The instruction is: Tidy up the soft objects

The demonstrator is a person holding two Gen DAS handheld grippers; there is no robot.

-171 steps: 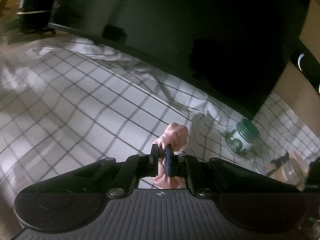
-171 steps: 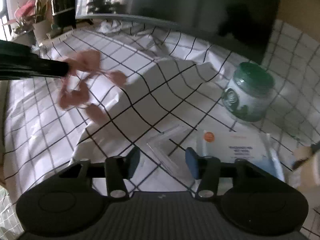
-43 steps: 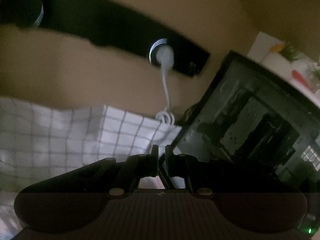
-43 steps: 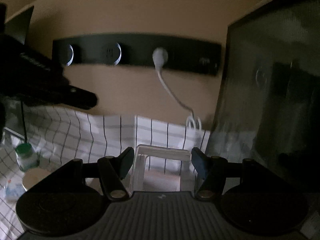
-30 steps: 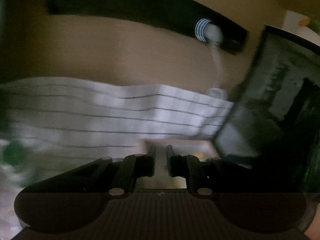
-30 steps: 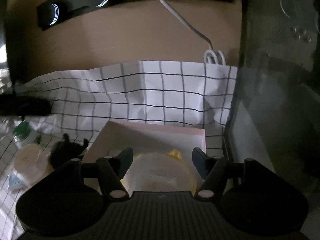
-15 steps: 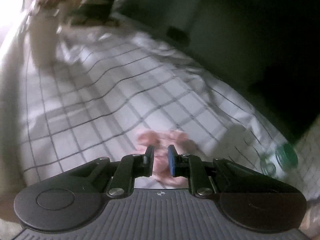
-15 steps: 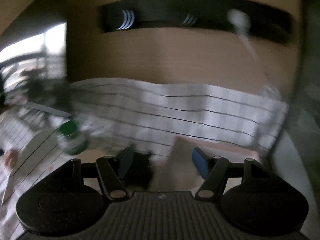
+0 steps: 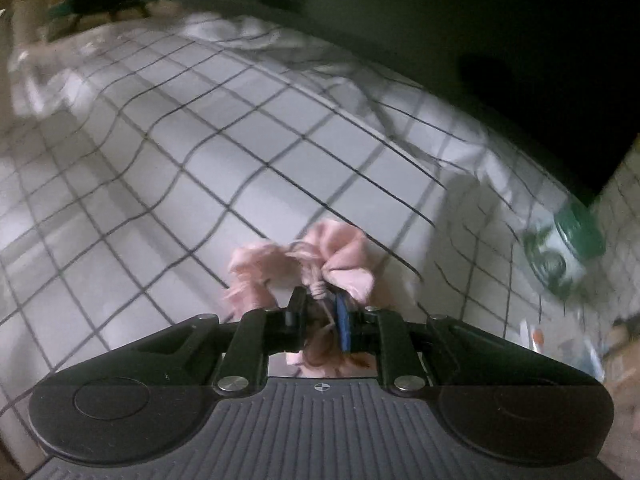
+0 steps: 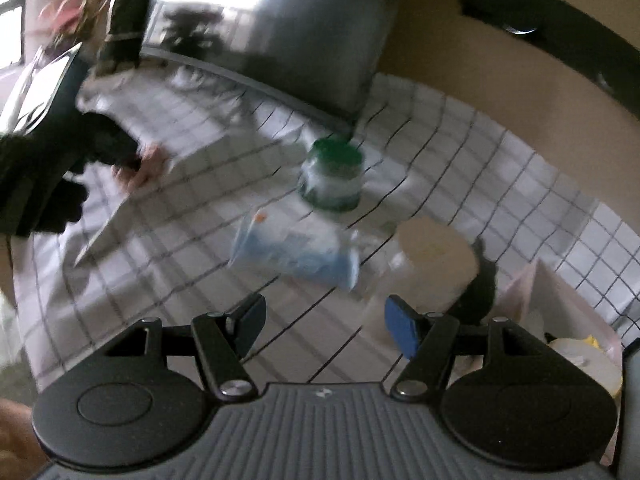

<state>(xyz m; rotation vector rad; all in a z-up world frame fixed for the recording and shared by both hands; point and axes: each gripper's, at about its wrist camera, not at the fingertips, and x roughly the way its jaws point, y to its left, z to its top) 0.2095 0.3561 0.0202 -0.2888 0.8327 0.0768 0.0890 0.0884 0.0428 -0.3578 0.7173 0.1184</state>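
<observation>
While your left claw (image 9: 322, 308) pinches the pink scrunchie (image 9: 304, 266) and the right claw (image 10: 324, 320) hangs open and empty, lift it straight off the counter (image 9: 180, 184).

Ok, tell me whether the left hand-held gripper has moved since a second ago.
Yes. The left hand-held gripper swung away from the wall's black strip and now points down at the checked cloth, with the pink scrunchie between its fingers.

Left tool (image 9: 322, 307) nearly closed, right tool (image 10: 325, 323) agape.
</observation>
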